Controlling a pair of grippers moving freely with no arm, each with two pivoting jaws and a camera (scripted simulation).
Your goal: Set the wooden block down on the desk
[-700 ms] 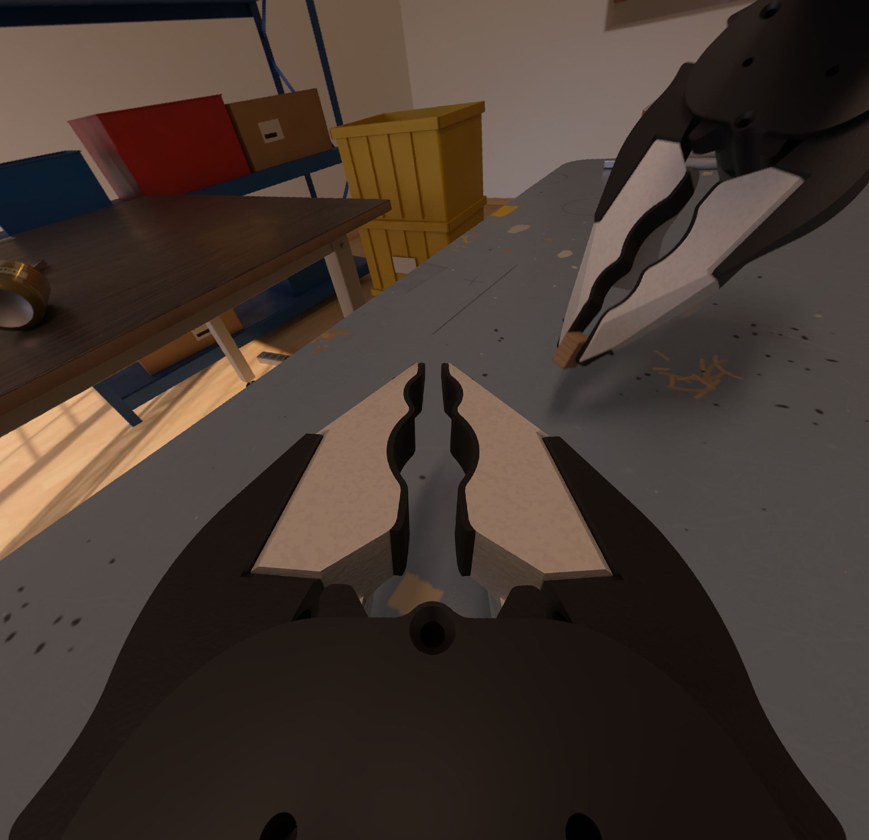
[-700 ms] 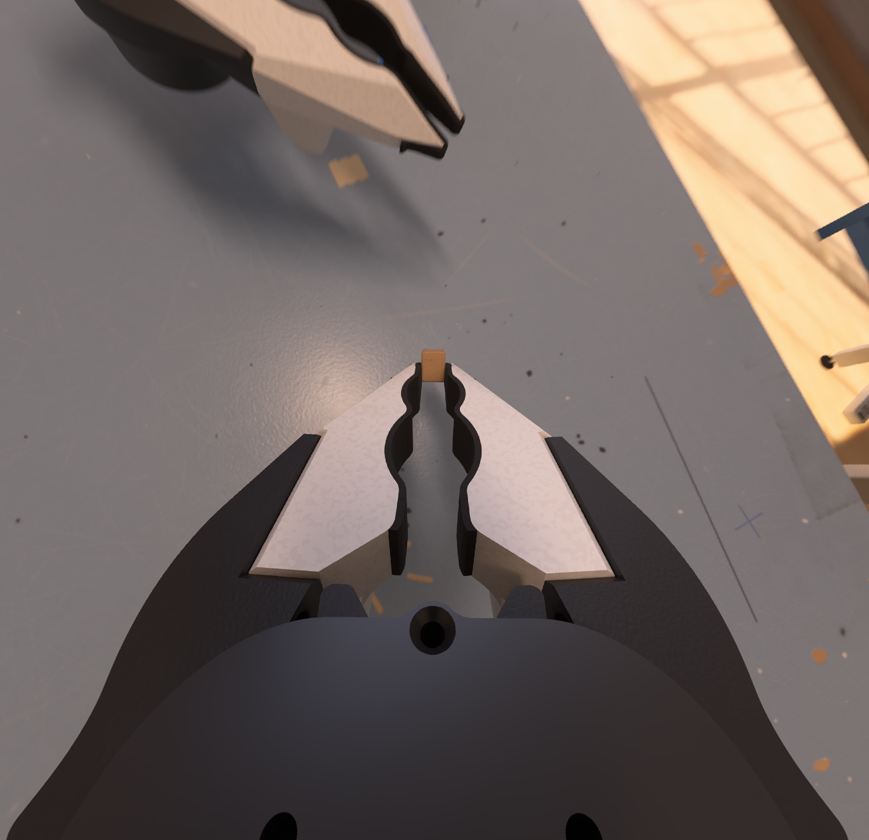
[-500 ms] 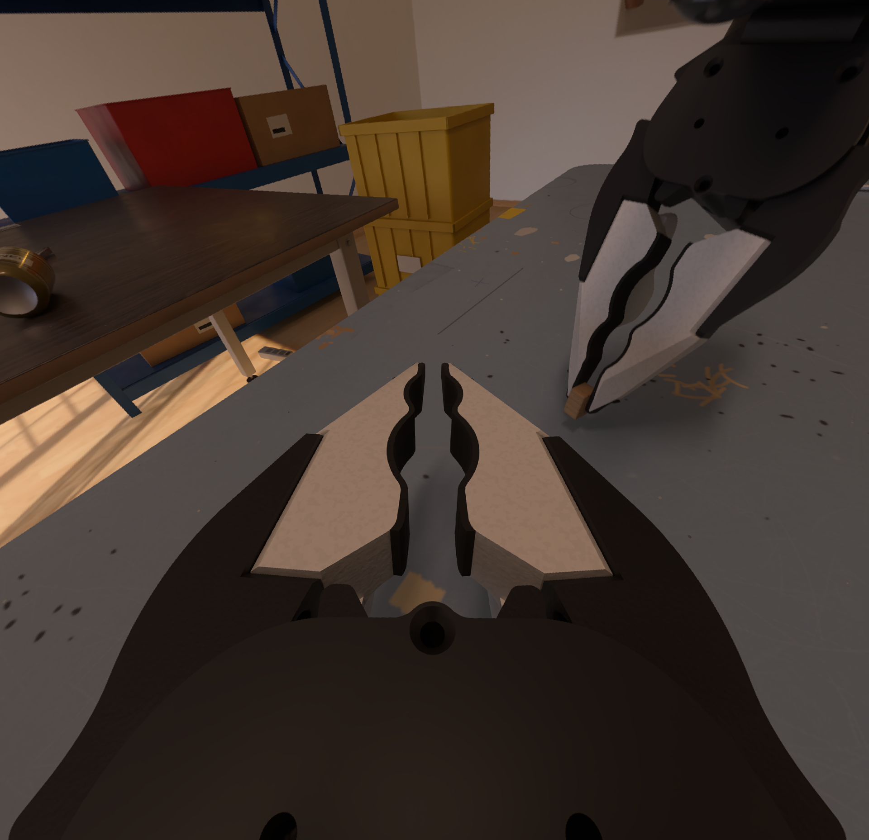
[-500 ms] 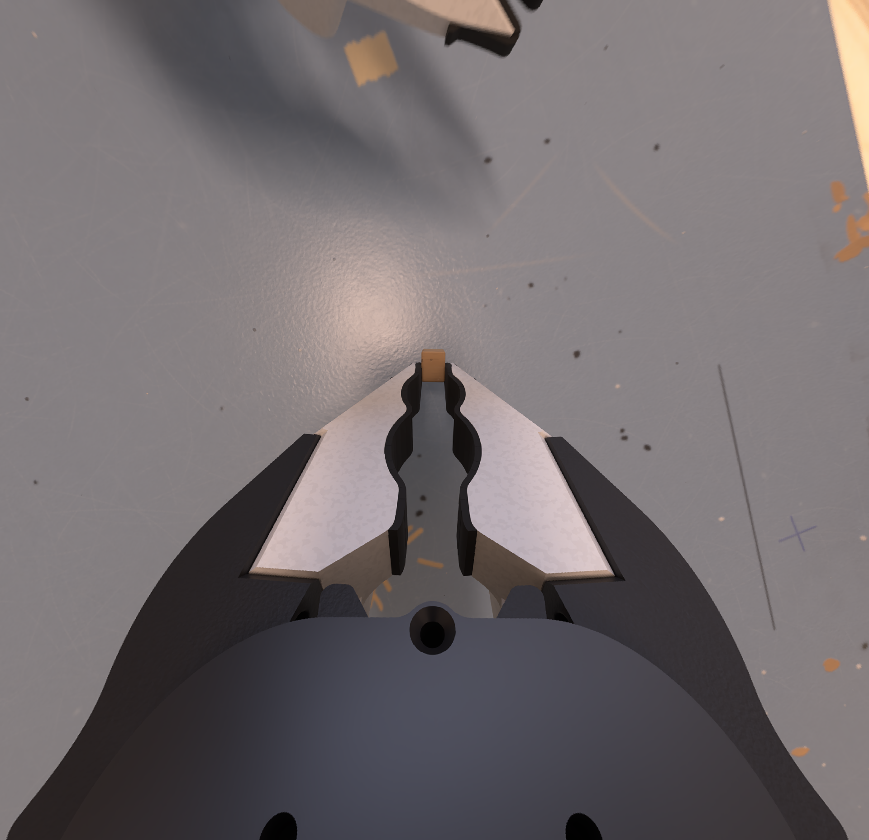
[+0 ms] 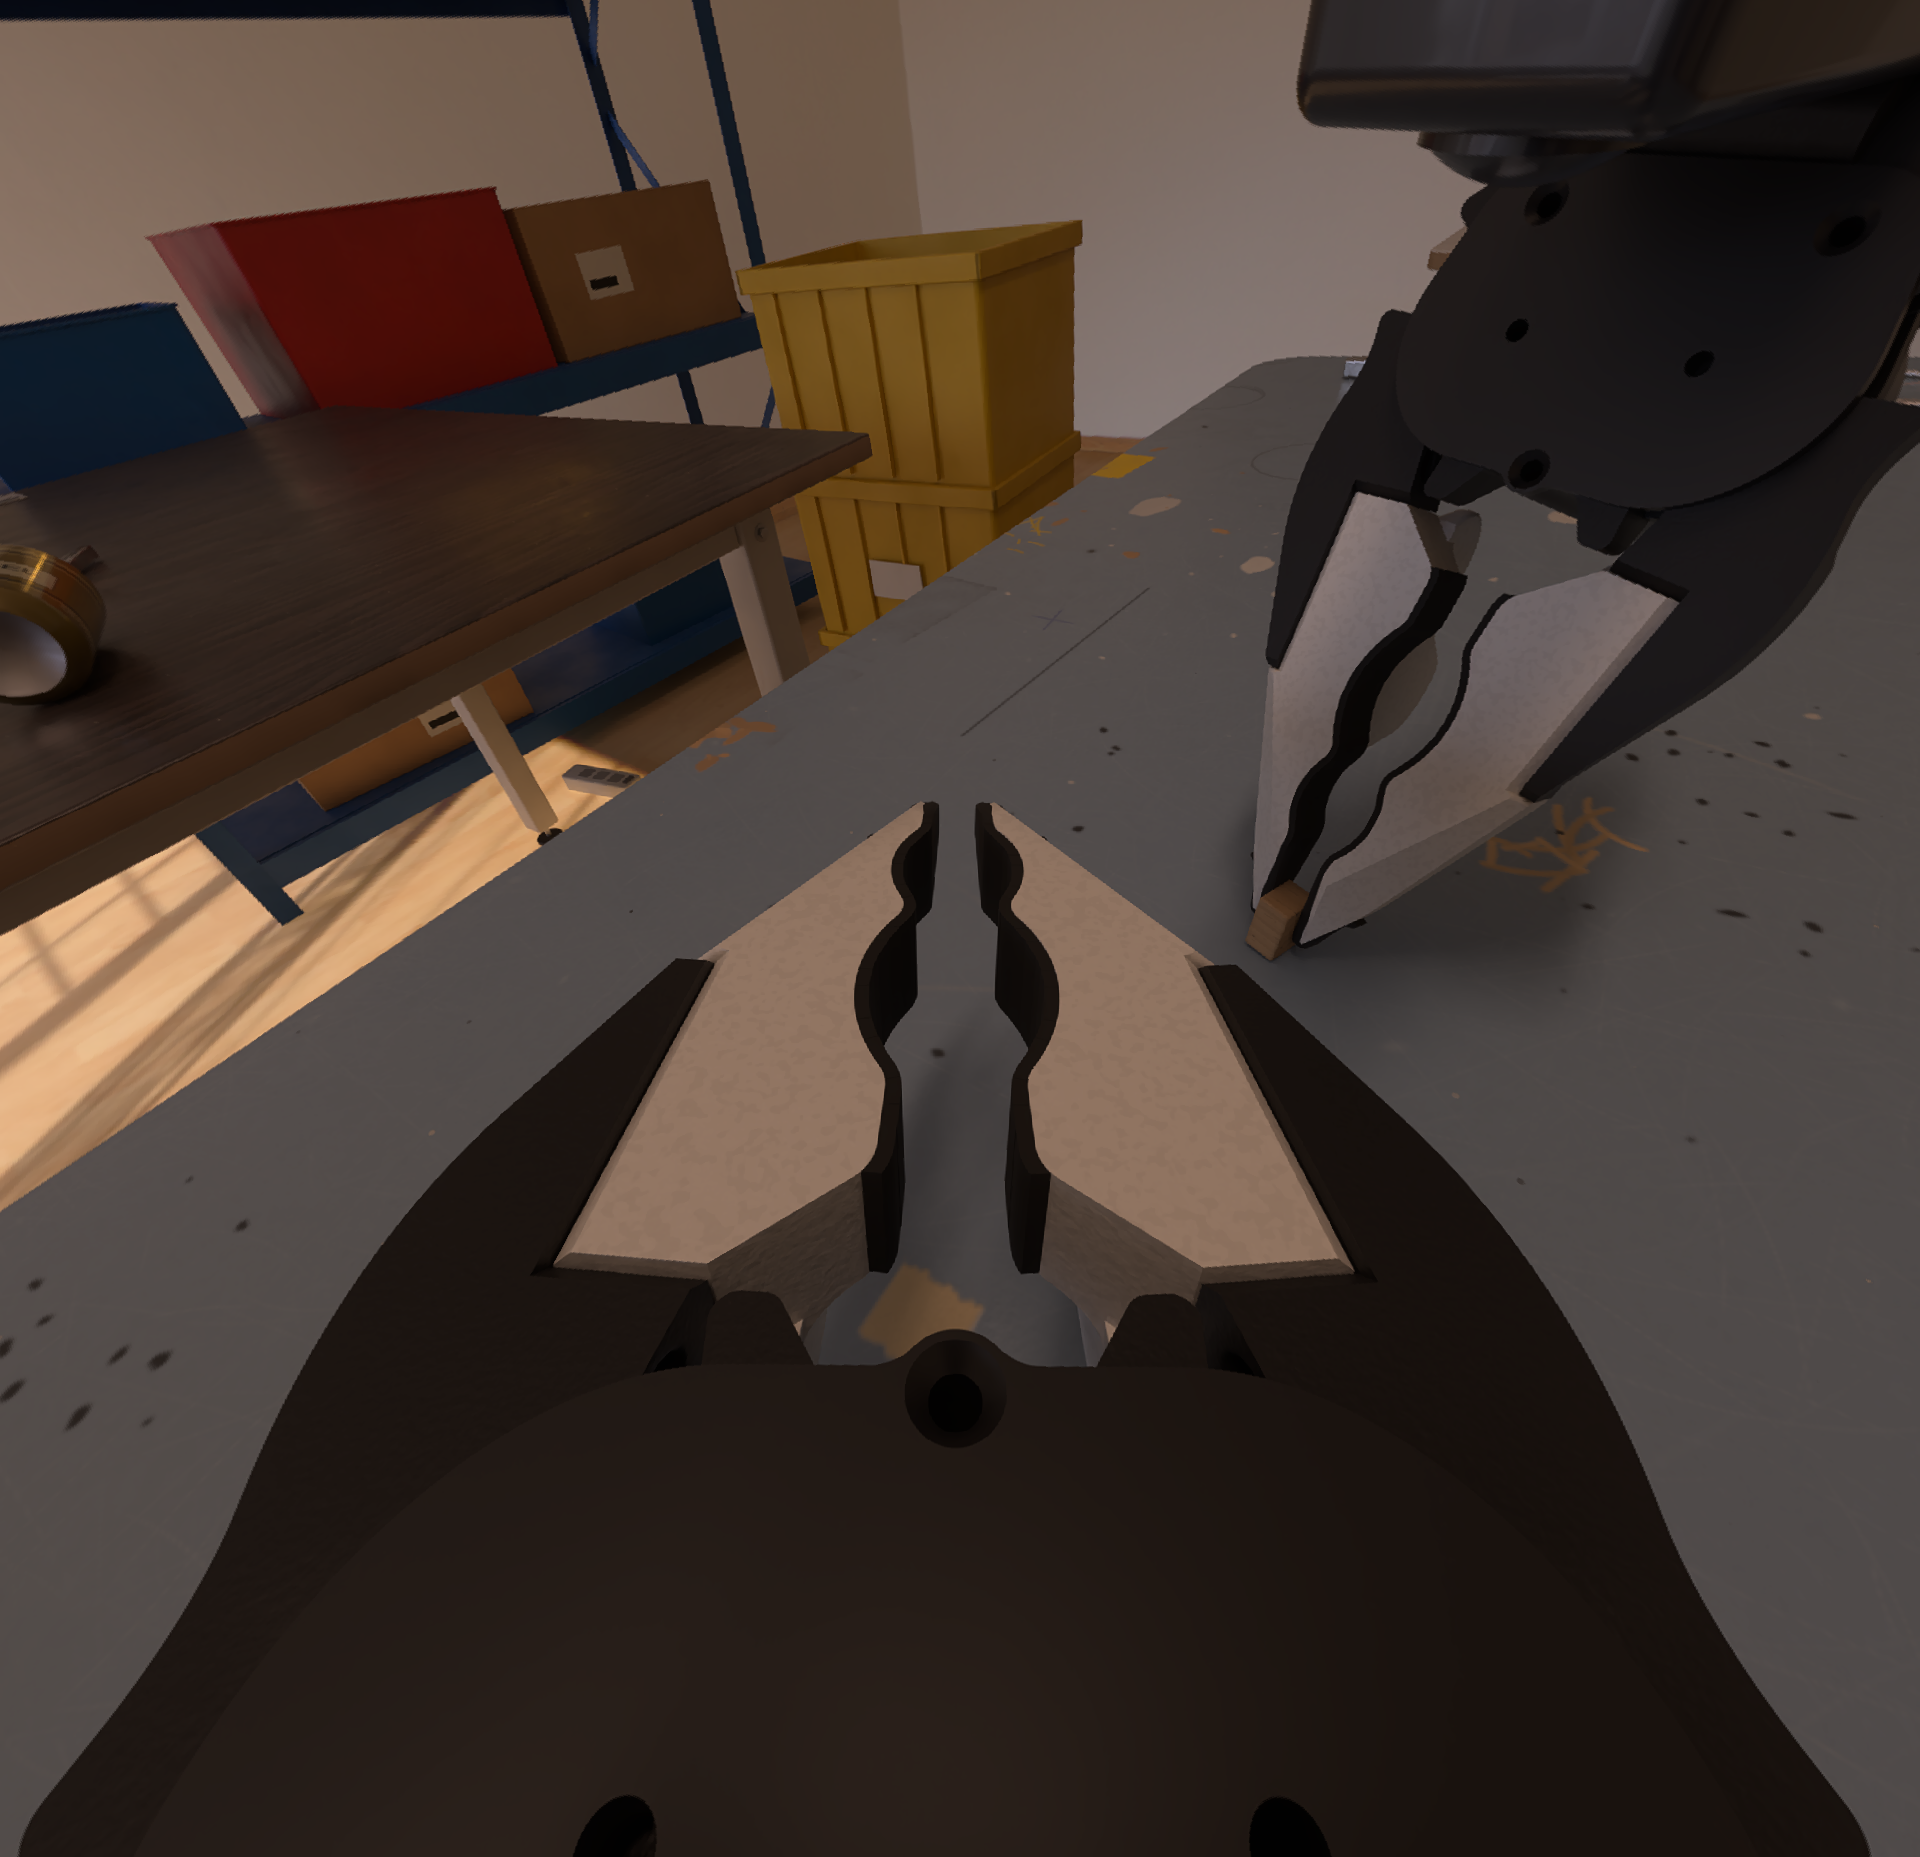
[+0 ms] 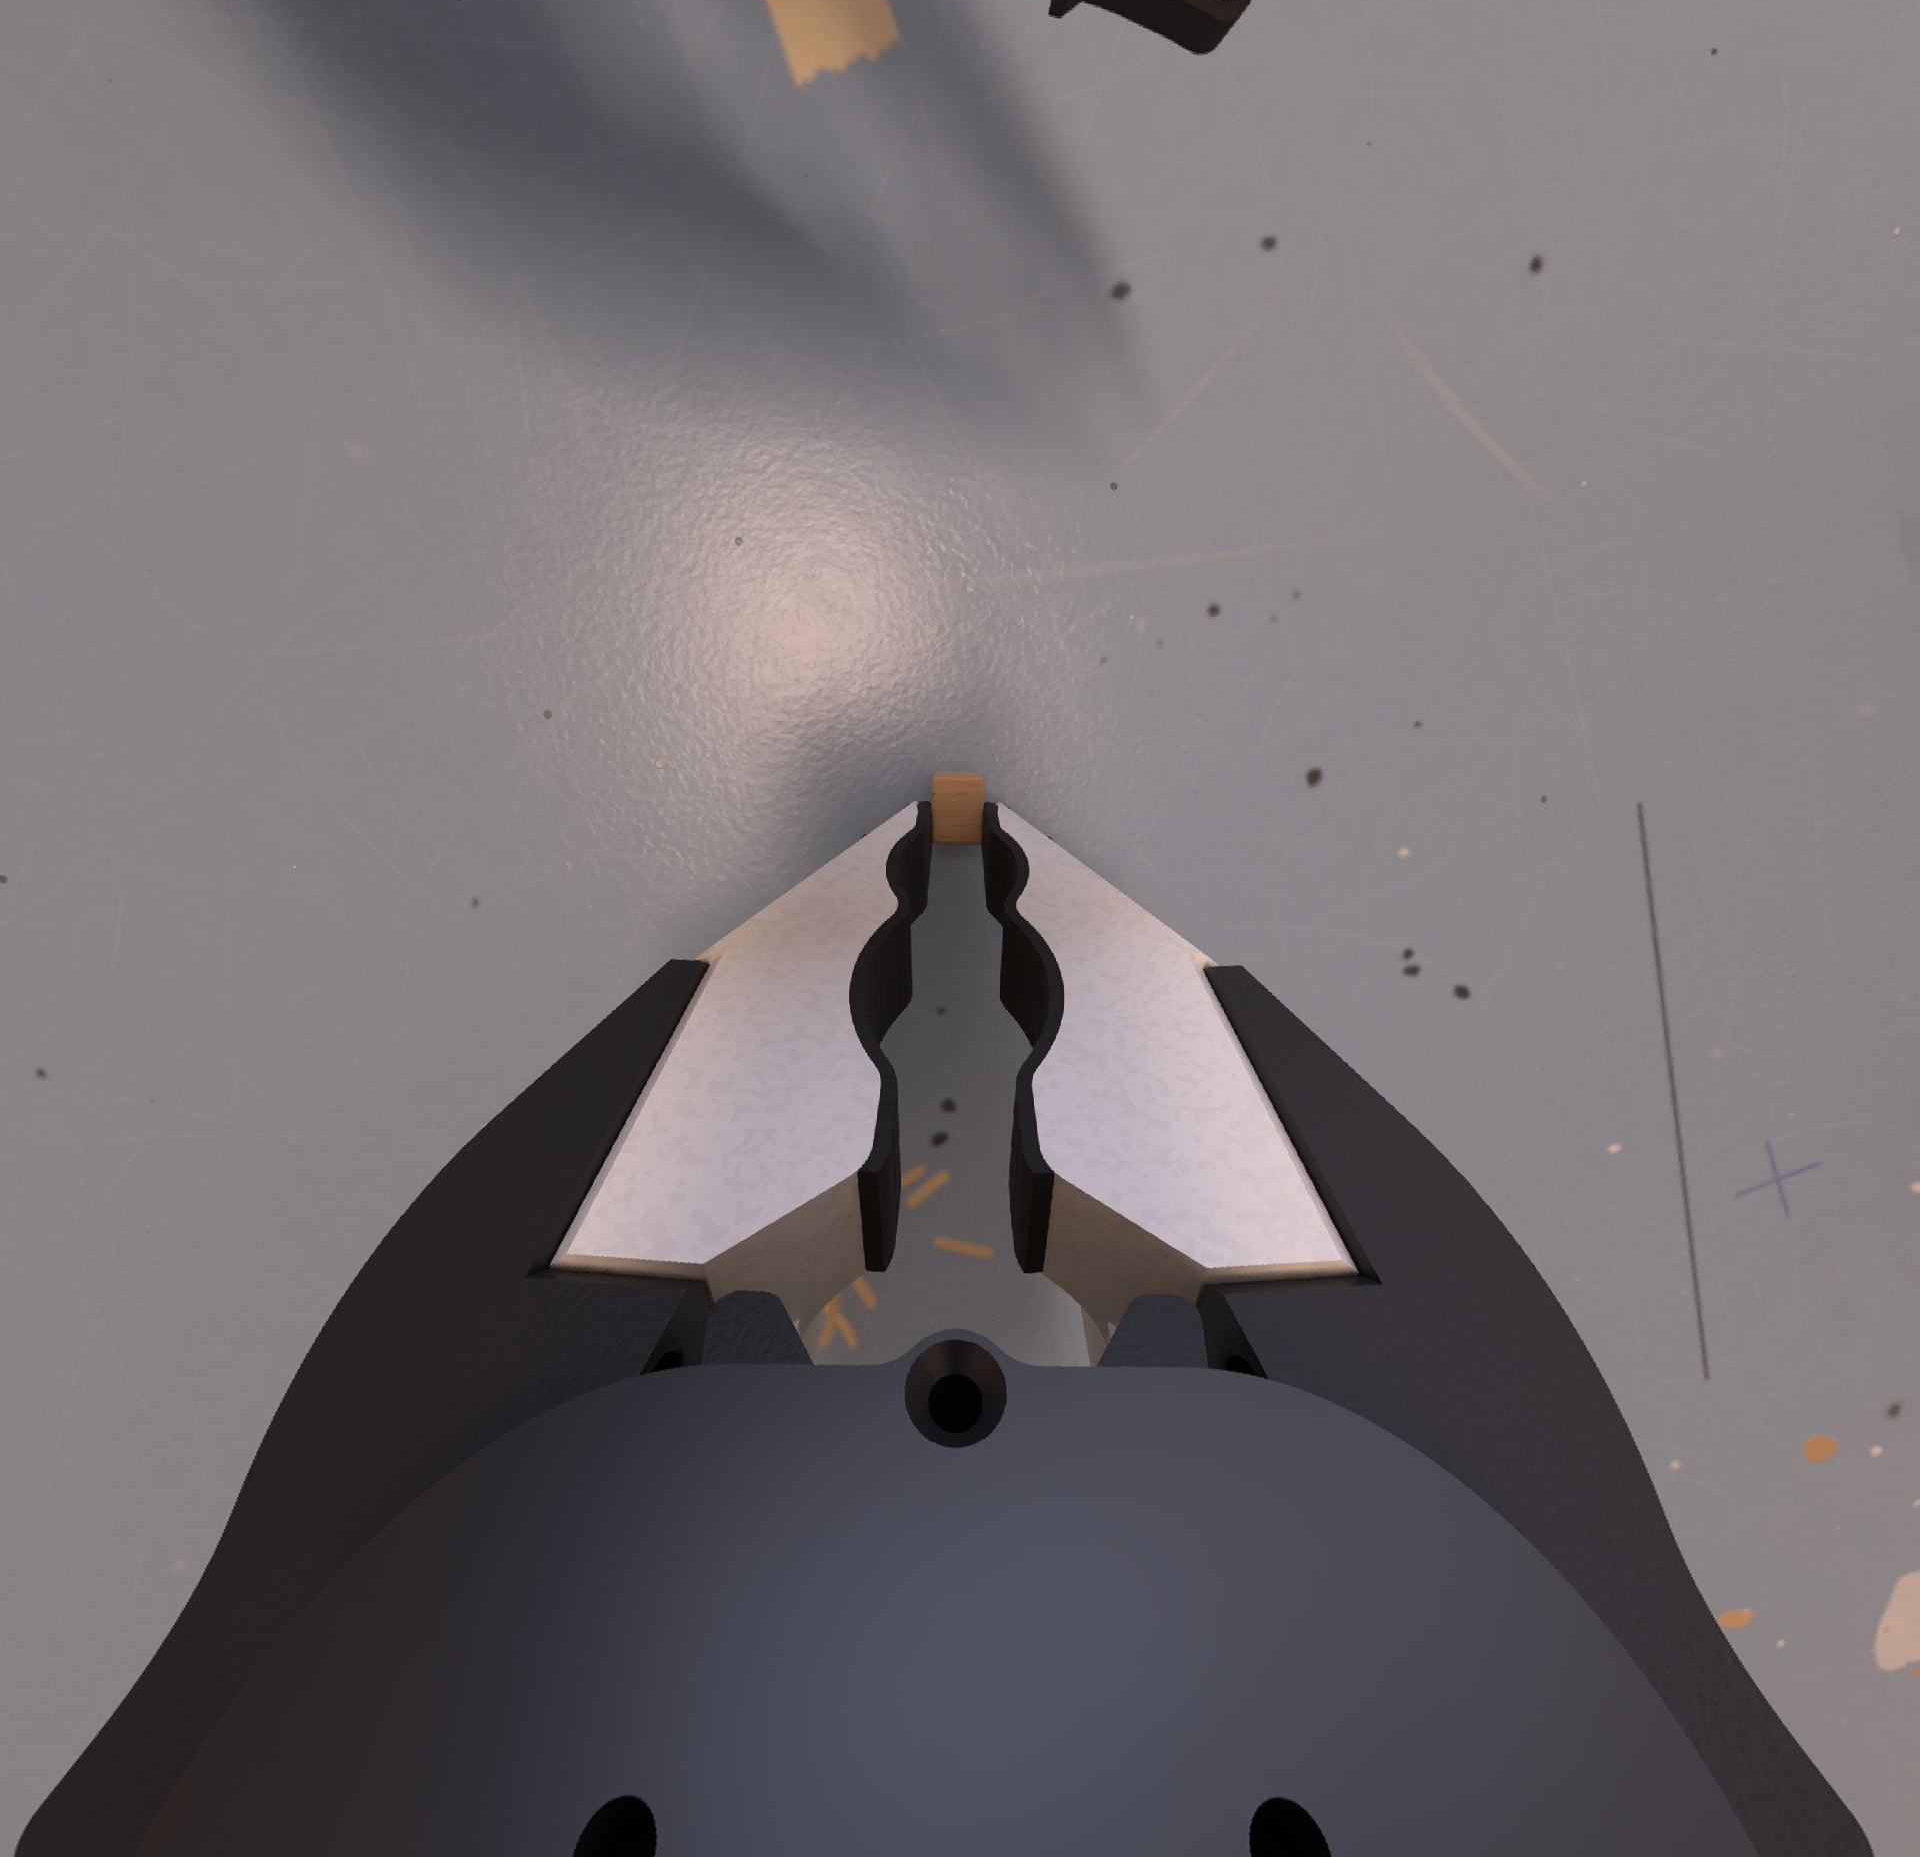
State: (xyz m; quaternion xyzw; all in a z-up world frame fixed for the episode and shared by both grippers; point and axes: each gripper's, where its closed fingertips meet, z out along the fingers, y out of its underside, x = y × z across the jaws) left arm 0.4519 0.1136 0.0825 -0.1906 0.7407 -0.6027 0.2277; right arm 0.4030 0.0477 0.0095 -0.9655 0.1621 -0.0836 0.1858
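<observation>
Beige walls [image 5: 1091, 145]. Dark wooden table [image 5: 364, 560] as landmark: behind it blue shelving [image 5: 665, 145] with red box [image 5: 374, 290] and brown carton [image 5: 623, 259]; right of it stacked yellow crates [image 5: 925, 394]; beneath it sunlit wooden floor [image 5: 135, 997]; on its left end a tape roll [image 5: 42, 623].

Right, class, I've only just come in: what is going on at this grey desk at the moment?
The right gripper is pinching a small wooden block between its fingertips and pointing steeply down at the grey desk. In the left wrist view the block looks to be at or touching the surface, though the fingers have not let go. The left gripper holds nothing, its jaws a narrow gap apart, hovering low over the desk beside it. A piece of tan tape lies on the desk nearby.
</observation>
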